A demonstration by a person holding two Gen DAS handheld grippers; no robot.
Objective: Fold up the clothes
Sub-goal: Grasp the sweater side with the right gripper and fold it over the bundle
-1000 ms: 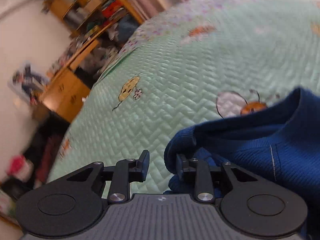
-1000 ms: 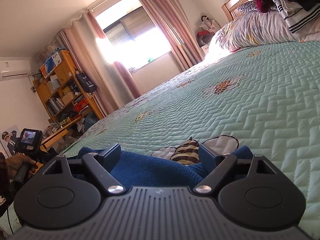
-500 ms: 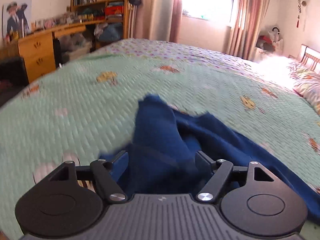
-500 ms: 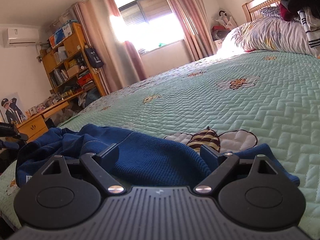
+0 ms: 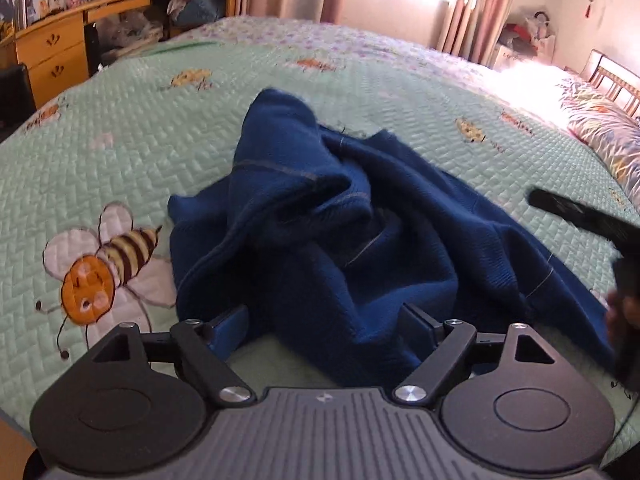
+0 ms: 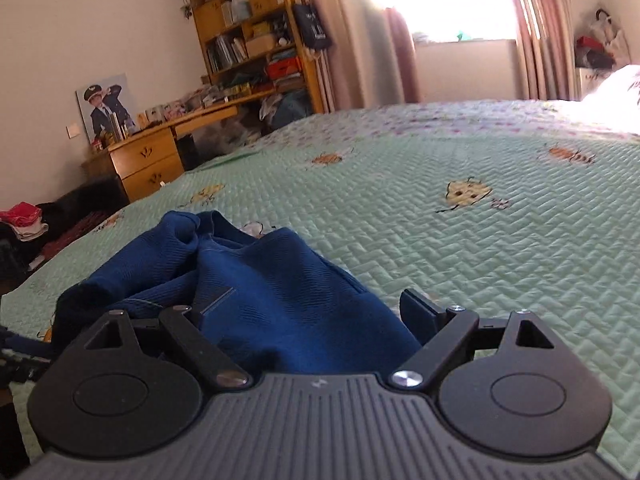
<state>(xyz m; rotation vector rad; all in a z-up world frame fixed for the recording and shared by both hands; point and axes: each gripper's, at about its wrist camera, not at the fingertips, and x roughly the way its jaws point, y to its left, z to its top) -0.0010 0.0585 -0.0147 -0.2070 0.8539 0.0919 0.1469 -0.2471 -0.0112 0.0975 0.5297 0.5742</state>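
A dark blue knit sweater [image 5: 320,240] lies crumpled in a heap on the pale green quilted bedspread [image 5: 160,140]. My left gripper [image 5: 324,314] hovers over its near edge with the jaws opening wide. Cloth lies between the fingers, but the pads do not press on it. In the right wrist view the same sweater [image 6: 272,288] bulges up between the fingers of my right gripper [image 6: 304,308], which stands open. Its left fingertip is hidden behind the cloth. The bedspread [image 6: 480,260] stretches away beyond it.
A blurred black device with a hand [image 5: 592,228] crosses the right edge of the left wrist view. A wooden desk [image 6: 148,164] and bookshelf [image 6: 256,32] stand past the bed's far side. Pillows [image 5: 608,136] lie at the right, clothes [image 6: 24,220] on the floor.
The left jaws went from shut on the sweater's edge to wide apart, and the sweater dropped into a heap. Both views swung round; the right one now faces the desk.
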